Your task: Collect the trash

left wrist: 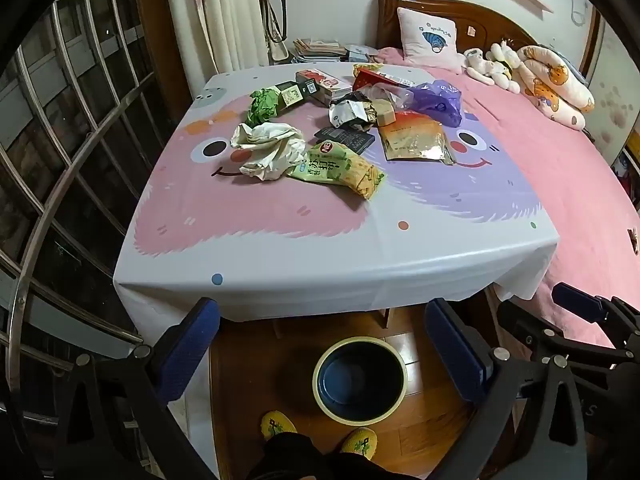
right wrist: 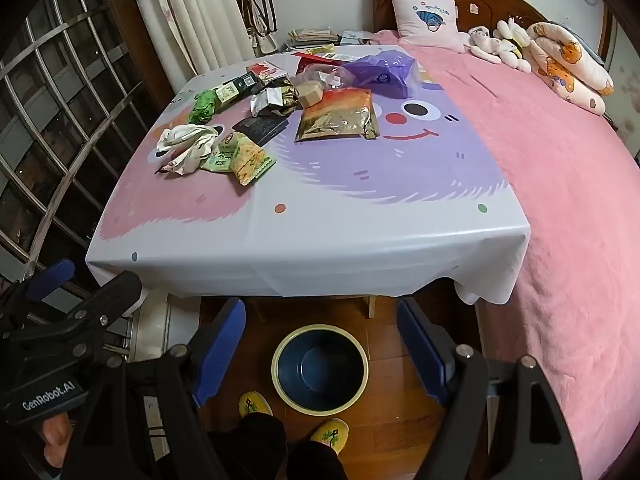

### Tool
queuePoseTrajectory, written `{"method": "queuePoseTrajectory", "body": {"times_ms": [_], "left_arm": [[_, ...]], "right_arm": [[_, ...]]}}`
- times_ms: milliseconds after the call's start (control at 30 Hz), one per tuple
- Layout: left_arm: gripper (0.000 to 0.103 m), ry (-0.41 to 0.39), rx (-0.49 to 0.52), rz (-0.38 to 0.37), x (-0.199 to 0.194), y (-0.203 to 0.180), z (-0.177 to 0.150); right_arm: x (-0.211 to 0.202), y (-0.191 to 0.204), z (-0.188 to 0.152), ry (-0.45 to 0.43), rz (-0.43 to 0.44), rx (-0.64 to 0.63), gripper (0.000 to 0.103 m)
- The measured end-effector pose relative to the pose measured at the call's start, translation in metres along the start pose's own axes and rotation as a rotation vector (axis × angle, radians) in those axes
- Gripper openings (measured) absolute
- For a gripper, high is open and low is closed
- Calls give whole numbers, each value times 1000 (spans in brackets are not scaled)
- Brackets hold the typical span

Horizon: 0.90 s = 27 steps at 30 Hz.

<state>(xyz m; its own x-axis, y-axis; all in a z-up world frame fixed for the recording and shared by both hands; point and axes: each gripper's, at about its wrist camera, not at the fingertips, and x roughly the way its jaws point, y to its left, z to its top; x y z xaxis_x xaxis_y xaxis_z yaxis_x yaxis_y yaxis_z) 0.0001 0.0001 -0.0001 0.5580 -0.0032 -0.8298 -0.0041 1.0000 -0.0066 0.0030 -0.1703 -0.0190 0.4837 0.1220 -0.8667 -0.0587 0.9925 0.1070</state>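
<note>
1. Bin [left wrist: 359,380], on the floor below the table's [left wrist: 280,256] near edge: empty.
2. Trash [left wrist: 344,130], heaped toward the table's far edge: uncollected.
3. Left claw [left wrist: 322,354], right claw [right wrist: 320,354]: wide, empty.

Glossy plastic tablecloth [left wrist: 280,256], crumpled white paper [left wrist: 268,152], shiny foil pouch [left wrist: 414,140], polished wood floor [left wrist: 256,364]

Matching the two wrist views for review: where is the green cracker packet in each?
Left wrist: green cracker packet at centre, right of the crumpled white paper.
Right wrist: the packet sits left of centre.
Shared landmark: blue bin on the floor below the table's near edge.
</note>
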Motion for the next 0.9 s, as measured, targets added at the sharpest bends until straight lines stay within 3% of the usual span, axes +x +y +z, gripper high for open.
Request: {"method": "queuePoseTrajectory", "body": {"times_ms": [900], "left_arm": [[102,-24,-22,4,-9,5,1]], "right_arm": [[-4,1,3,-19,32,-5,79]]}}
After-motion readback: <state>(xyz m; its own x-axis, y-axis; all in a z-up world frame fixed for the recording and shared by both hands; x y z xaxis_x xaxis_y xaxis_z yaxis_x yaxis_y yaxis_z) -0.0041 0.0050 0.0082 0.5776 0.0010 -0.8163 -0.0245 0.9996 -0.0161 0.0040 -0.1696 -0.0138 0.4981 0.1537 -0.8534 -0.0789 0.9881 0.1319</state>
